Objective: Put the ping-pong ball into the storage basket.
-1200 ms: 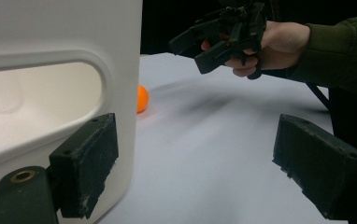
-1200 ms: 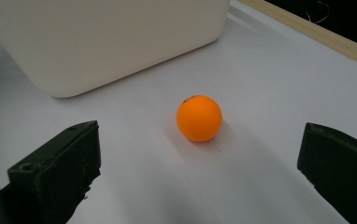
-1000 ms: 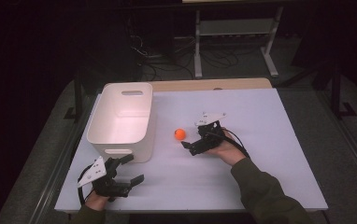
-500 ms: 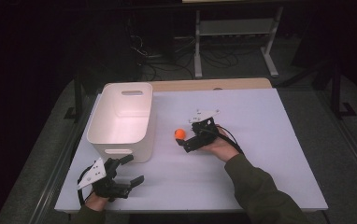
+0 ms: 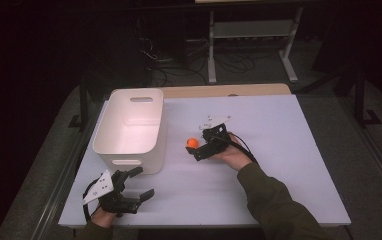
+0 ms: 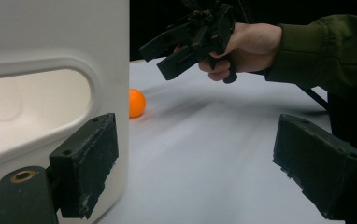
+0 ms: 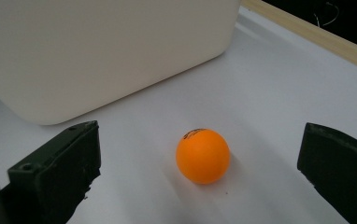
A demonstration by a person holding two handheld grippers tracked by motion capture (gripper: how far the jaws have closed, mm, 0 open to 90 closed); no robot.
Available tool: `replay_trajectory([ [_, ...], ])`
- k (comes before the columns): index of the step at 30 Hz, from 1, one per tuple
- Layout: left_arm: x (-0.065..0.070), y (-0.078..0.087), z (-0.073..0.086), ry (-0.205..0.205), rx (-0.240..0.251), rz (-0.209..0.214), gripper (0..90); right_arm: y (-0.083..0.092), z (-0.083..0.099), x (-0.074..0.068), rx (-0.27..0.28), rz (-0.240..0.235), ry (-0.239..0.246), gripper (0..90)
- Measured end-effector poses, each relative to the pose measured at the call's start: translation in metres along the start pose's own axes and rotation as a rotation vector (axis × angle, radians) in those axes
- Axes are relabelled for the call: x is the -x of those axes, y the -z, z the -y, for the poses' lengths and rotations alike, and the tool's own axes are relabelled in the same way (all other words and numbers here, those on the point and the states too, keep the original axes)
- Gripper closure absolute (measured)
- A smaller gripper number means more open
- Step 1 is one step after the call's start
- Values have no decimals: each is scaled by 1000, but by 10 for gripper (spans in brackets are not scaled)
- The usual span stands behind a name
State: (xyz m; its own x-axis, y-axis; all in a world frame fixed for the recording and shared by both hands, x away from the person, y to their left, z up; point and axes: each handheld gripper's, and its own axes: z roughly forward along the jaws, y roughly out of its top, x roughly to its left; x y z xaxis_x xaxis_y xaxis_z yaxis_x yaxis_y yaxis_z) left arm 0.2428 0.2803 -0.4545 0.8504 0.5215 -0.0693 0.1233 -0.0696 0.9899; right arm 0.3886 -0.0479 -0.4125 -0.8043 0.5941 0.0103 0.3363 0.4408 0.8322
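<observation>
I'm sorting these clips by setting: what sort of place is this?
Probably a lab or workshop test bench: a white-topped table in a dark room, loose cables on the floor by a white metal stand, and a white plastic bin beside a small orange ball.

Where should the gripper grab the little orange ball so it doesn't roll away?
Probably across its widest middle. The small round orange ball sits loose on the white table, beside the white plastic bin. The right gripper is open with the ball between its jaws, so closing one jaw on each side should hold it.
</observation>
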Motion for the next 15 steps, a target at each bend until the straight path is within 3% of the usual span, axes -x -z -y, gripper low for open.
replay_trajectory([
  [15,0,0,0,1,-1,7,137,-17,-8,2,-7,-8,-1,0],
])
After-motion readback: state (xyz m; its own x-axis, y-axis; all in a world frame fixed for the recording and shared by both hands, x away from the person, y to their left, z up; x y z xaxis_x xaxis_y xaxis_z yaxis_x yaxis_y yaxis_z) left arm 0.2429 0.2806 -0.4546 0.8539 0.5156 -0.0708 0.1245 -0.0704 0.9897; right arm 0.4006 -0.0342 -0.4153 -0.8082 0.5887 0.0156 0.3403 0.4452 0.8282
